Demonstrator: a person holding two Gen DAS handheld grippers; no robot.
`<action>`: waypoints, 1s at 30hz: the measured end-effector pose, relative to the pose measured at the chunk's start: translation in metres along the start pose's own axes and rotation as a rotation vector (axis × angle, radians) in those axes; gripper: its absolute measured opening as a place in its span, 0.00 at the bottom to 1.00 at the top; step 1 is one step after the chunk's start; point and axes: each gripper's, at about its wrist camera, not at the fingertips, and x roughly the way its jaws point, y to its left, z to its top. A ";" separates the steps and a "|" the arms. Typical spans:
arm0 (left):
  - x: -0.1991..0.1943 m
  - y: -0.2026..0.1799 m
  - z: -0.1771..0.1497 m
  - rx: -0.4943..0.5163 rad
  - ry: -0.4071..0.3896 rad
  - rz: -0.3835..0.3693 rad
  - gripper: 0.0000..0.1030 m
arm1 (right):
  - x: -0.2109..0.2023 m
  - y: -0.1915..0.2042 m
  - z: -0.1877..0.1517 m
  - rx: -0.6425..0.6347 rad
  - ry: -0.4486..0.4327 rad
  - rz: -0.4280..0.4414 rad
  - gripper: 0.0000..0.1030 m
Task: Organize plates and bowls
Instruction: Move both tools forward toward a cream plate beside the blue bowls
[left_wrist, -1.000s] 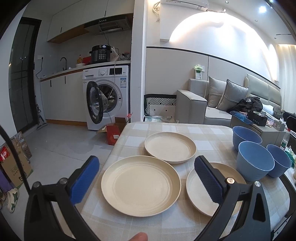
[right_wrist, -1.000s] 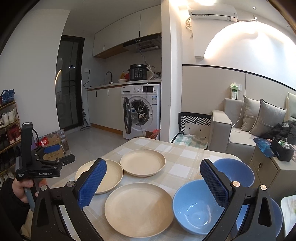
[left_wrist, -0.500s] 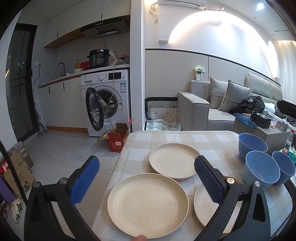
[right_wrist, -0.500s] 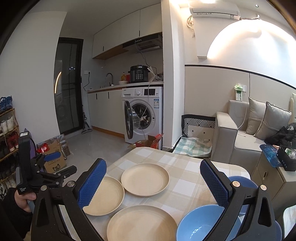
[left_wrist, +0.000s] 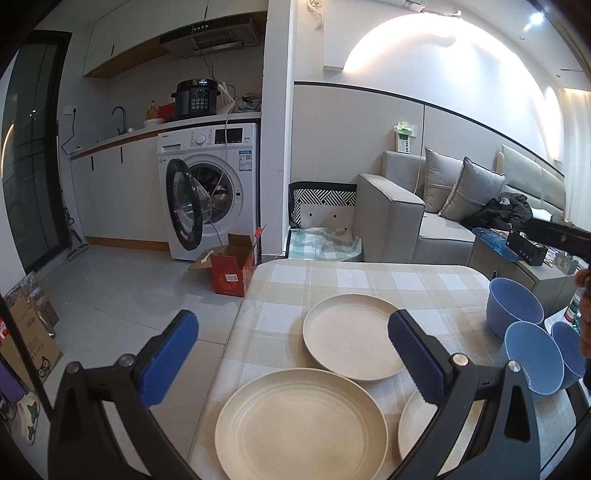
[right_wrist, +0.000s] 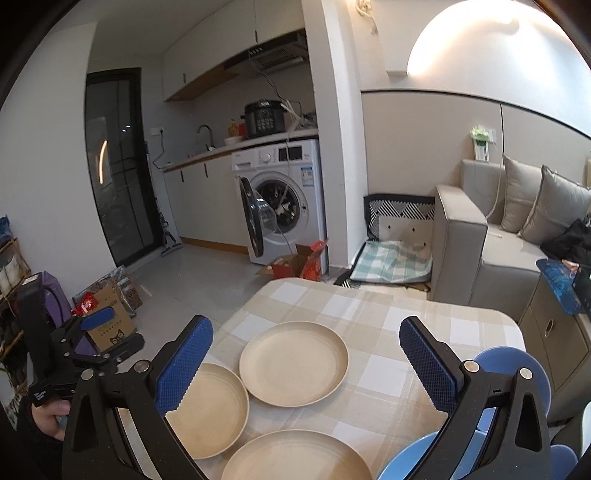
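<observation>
Three beige plates lie on the checked table (left_wrist: 369, 280): a near one (left_wrist: 301, 428), a far one (left_wrist: 352, 341) and a right one (left_wrist: 413, 432) partly behind my finger. Three blue bowls (left_wrist: 533, 354) stand at the table's right edge. My left gripper (left_wrist: 291, 354) is open and empty above the near plate. My right gripper (right_wrist: 306, 362) is open and empty above the plates (right_wrist: 293, 363), with blue bowls (right_wrist: 517, 365) at its lower right. The left gripper also shows at the left of the right wrist view (right_wrist: 92, 332).
A washing machine (left_wrist: 210, 188) with its door open stands beyond the table, a red box (left_wrist: 232, 273) on the floor before it. A grey sofa (left_wrist: 424, 221) is at the back right. A low cabinet (right_wrist: 554, 332) is beside the table's right edge.
Both grippers have pulled back and tilted up: the plates and bowls sit lower in both views and more of the room shows. Both stay open and empty.
</observation>
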 end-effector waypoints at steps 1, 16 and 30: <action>0.005 0.001 0.002 -0.003 0.007 0.006 1.00 | 0.008 -0.004 0.002 0.014 0.017 -0.002 1.00; 0.103 0.003 -0.002 -0.081 0.138 0.029 1.00 | 0.134 -0.040 -0.019 0.248 0.242 -0.093 1.00; 0.185 -0.008 -0.029 -0.067 0.296 0.052 0.98 | 0.220 -0.066 -0.070 0.330 0.426 -0.173 0.91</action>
